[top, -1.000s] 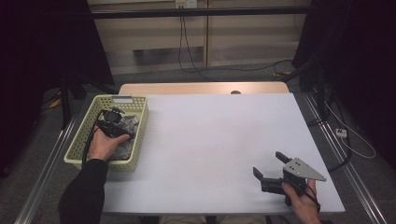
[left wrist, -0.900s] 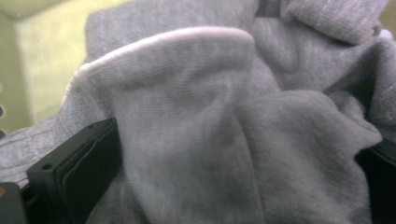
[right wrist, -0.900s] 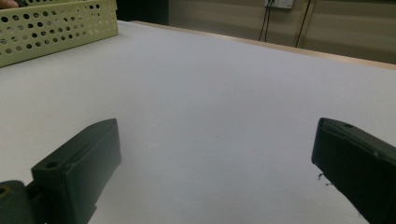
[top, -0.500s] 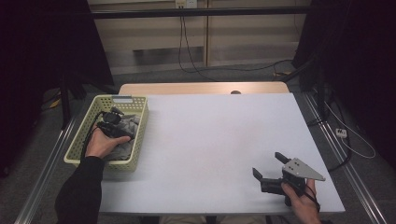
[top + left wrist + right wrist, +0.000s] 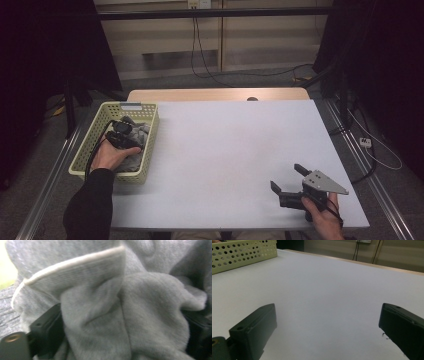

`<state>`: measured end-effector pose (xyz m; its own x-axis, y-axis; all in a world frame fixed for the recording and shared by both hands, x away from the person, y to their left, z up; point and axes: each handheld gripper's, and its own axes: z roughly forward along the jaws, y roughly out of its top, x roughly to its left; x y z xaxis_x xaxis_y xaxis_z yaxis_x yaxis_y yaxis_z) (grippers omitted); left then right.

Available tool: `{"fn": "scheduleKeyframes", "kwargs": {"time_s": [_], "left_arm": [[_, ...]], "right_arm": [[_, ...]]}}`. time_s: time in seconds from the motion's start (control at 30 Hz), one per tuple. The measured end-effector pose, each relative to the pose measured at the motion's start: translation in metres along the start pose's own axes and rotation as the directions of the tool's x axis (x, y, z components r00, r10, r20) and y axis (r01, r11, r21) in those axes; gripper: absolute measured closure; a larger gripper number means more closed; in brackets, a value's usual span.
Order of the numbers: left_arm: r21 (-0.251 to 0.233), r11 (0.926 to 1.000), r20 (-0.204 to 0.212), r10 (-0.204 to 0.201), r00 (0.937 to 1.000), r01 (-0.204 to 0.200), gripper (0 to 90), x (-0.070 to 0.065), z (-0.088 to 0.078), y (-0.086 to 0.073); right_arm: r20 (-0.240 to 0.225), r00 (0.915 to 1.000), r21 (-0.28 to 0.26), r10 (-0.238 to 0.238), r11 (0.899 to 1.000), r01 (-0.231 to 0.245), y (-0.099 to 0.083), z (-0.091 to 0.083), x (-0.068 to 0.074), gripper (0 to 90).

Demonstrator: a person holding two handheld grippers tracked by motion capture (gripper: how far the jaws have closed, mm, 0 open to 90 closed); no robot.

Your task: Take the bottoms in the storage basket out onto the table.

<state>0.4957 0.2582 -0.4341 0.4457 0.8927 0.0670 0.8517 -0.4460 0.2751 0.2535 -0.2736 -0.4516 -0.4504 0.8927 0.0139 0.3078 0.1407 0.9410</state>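
A heap of grey cloth [image 5: 141,134] lies in a pale green perforated basket [image 5: 131,105] at the table's left side. My left gripper [image 5: 121,134] reaches down into the basket, on top of the cloth. In the left gripper view its jaws have just been closing, and a bunched fold of the grey cloth [image 5: 150,302] is squeezed between them at my left gripper [image 5: 122,322]. My right gripper [image 5: 286,176] rests low over the white table [image 5: 225,150] near the front right corner. Its jaws stand wide apart with nothing between them [image 5: 327,322].
The basket's wall [image 5: 242,252] appears far off at the upper left of the right gripper view. A wooden strip [image 5: 215,94] borders the table's far edge. Cables hang behind the table, and metal rails run along both sides.
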Motion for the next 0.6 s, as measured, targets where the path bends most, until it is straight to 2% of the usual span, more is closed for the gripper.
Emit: {"fn": "scheduleKeyframes", "kwargs": {"time_s": [0.1, 0.2, 0.33, 0.37, 0.4, 0.43, 0.6], "left_arm": [[0.001, 0.9999, 0.002, 0.015, 0.9999, -0.015, 18.4, -0.0001, -0.0018, -0.0003], [-0.009, 0.9999, 0.004, 0.013, 0.9999, -0.013, 30.2, -0.0006, -0.0038, -0.0021], [-0.005, 1.0, -0.004, 0.007, 1.0, -0.007, 36.0, -0.0019, -0.0052, -0.0016], [0.002, 0.9999, -0.003, 0.011, 0.9999, -0.011, 41.3, -0.0014, -0.0061, -0.0014], [0.001, 1.0, -0.005, 0.008, 1.0, -0.008, 41.3, -0.0013, -0.0063, -0.0015], [0.0, 1.0, -0.009, 0.01, 0.9999, -0.01, 45.8, -0.0008, -0.0066, -0.0015], [-0.003, 1.0, -0.026, -0.009, 0.9996, 0.009, 51.8, -0.0012, -0.0076, -0.0011]], "right_arm": [[-0.001, 1.0, 0.0, -0.003, 1.0, 0.003, 0.0, -0.0004, 0.0005, 1.7], [-0.001, 1.0, -0.001, -0.007, 1.0, 0.007, -0.0004, -0.0013, 0.0007, 1.7], [0.0, 1.0, 0.001, -0.005, 1.0, 0.005, -0.0005, -0.0012, 0.0003, 1.7], [0.001, 1.0, 0.002, -0.006, 1.0, 0.006, -0.0005, -0.001, 0.0005, 1.7], [0.001, 1.0, 0.002, -0.006, 1.0, 0.006, -0.0005, -0.001, 0.0005, 1.7], [0.001, 1.0, 0.001, -0.006, 1.0, 0.006, -0.0004, -0.001, 0.0006, 1.7], [0.003, 1.0, 0.002, -0.004, 1.0, 0.004, -0.0003, -0.0004, 0.0004, 1.7]]}}
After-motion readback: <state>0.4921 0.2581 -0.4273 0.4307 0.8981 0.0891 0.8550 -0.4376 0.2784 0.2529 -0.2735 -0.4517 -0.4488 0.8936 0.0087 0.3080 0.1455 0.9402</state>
